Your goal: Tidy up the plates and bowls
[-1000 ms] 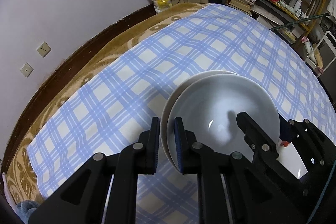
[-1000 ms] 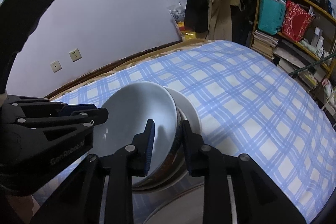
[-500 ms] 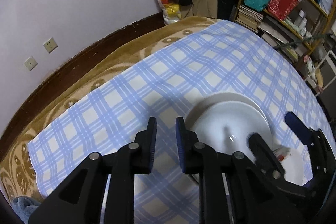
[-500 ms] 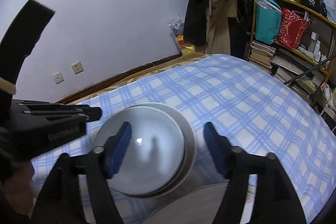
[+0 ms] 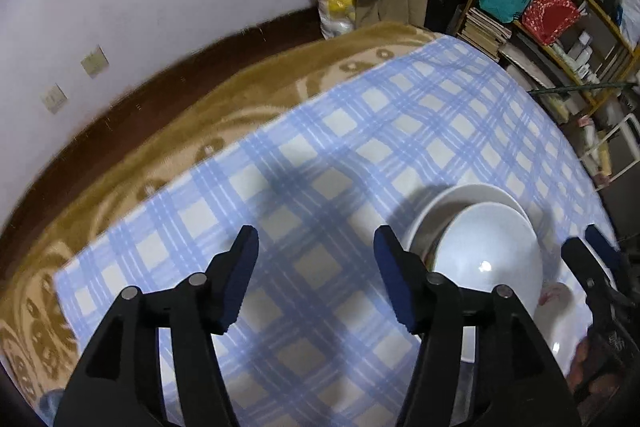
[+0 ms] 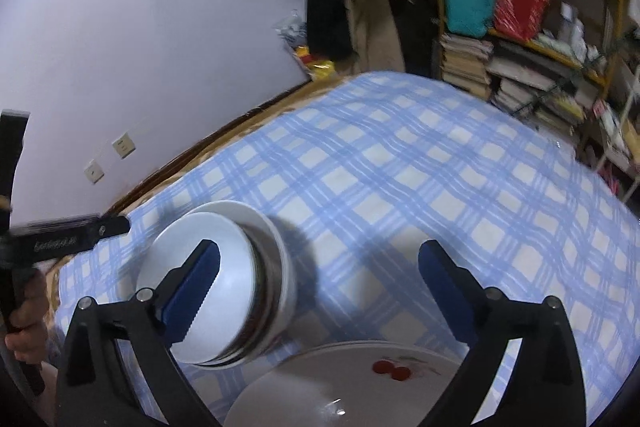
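I am hovering both grippers, left and right, jaws spread (holding nothing), keeping clear of the bowls.

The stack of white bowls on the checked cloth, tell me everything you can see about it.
The stack of white bowls looks like glossy glazed ceramic: a plain white top bowl nested upright in wider ones, dark bands showing between rims. It rests on the blue checked cloth, beside a cherry-print plate. Neither gripper touches it; both jaws stand open.

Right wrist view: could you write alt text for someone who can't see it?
An open right gripper hangs above a stack of white bowls on a blue checked cloth. A plate with a cherry print lies nearest, beside the stack.
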{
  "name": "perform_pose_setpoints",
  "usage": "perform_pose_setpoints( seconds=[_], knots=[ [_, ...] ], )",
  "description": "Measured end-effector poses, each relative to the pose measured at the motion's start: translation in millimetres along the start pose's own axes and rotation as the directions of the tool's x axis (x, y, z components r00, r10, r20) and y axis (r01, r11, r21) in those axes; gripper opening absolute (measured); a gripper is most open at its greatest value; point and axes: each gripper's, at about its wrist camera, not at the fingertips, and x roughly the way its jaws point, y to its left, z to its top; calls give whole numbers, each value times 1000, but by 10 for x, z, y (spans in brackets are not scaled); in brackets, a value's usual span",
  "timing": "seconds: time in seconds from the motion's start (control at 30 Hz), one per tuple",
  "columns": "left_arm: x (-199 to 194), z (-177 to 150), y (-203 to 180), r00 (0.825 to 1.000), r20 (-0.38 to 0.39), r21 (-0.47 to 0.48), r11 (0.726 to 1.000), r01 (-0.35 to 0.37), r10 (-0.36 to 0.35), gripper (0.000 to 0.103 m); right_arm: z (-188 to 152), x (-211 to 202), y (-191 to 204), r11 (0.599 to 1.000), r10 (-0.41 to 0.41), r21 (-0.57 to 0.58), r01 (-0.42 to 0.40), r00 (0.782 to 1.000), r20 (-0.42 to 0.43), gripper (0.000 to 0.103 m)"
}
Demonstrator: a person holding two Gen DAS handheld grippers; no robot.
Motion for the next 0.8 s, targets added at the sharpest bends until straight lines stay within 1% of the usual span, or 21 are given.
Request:
perform_pose_setpoints(
  seconds=[0.07, 0.13, 0.23, 0.4, 0.47, 0.6, 0.73, 0.8],
  knots=[
    [36, -3, 30, 999, -29, -18, 1000, 23, -23, 60, -6, 6, -85, 999, -2, 43, 3, 1000, -8, 103],
    [80, -9, 26, 999, -50, -19, 1000, 11, -12, 60, -19, 46, -122, 999, -11, 47, 12, 999, -34, 103],
    [126, -23, 27, 997, -71, -17, 1000, 2, -3, 60, -67, 113, -157, 998, -49, 45, 52, 996, -75, 103],
    [156, -36, -14, 996, -92, 9, 1000, 15, -14, 61, -121, 234, -210, 997, -24, 65, 34, 989, -144, 103],
    [167, -35, -27, 994, -101, 12, 999, 31, -30, 61, -129, 248, -207, 997, -16, 68, 27, 988, -151, 103],
    [205, -35, -61, 990, -127, 16, 998, 65, -63, 61, -141, 265, -184, 998, -30, 52, 39, 986, -162, 103],
    [207, -47, -115, 992, -123, 46, 998, 47, -41, 61, -147, 284, -176, 998, -31, 53, 40, 985, -168, 103],
    [223, -48, -129, 989, -137, 49, 997, 58, -51, 61, -151, 291, -167, 998, -31, 50, 40, 985, -168, 103]
  ],
)
